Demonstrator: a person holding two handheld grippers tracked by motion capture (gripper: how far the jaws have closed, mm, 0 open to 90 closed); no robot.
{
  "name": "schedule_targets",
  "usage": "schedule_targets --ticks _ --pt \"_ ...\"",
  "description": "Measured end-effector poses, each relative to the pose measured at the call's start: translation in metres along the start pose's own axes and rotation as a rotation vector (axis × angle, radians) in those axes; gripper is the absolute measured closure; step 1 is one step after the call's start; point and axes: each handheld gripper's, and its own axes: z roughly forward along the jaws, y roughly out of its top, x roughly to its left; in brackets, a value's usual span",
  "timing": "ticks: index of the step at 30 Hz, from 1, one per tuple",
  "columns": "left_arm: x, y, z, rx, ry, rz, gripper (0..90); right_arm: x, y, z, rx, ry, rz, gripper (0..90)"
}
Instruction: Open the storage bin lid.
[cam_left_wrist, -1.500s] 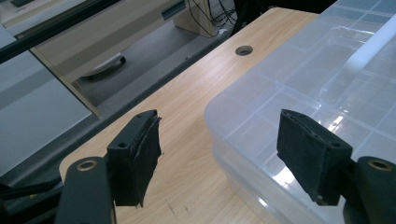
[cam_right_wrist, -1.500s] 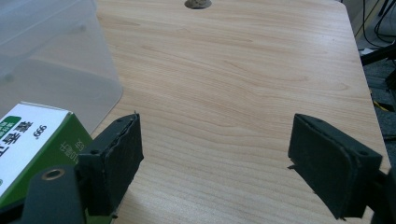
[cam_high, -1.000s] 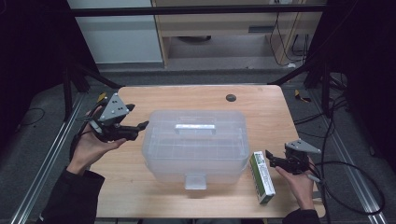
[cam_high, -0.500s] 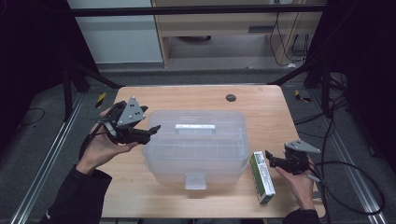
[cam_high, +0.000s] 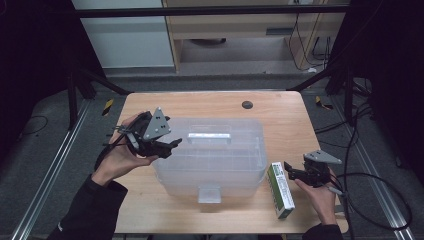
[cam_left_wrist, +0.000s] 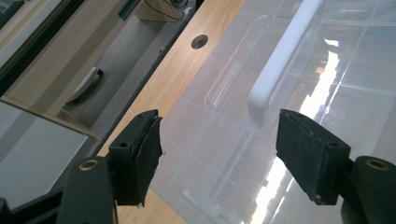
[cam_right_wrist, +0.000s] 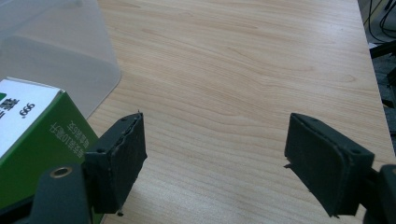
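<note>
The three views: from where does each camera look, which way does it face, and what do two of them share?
High view: above the person's side, looking forward and down on the wooden table; forearms, left hand-held gripper and right hand-held gripper show.
Left gripper view: rides the left hand-held gripper, open jaws over the clear storage box and its white handle.
Right gripper view: rides the right hand-held gripper, open jaws over bare table, beside the green carton.
Shared: both gripper views show the box.

Your table (cam_high: 280, 112) is lit evenly from above while the room around it falls off into near black. Glare streaks white across the clear bin lid (cam_left_wrist: 322, 79) in the left gripper view — soft blur there — and your jaws read sharp, casting faint shadows.
</note>
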Motion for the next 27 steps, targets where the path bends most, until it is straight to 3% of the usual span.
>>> schedule_targets --ticks 7,16,27 --pt "-0.004 0.006 0.005 0.02 0.002 0.043 30.5 0.0 0.0 0.0 -0.003 -0.003 -0.002 21.1" --pt "-0.011 0.01 0.014 0.042 -0.009 0.07 31.1 0.0 -0.001 0.001 0.012 0.0 -0.013 24.2" --pt "-0.018 0.016 0.025 0.063 0.008 0.109 33.0 0.0 -0.002 0.002 0.02 0.002 -0.012 25.5"
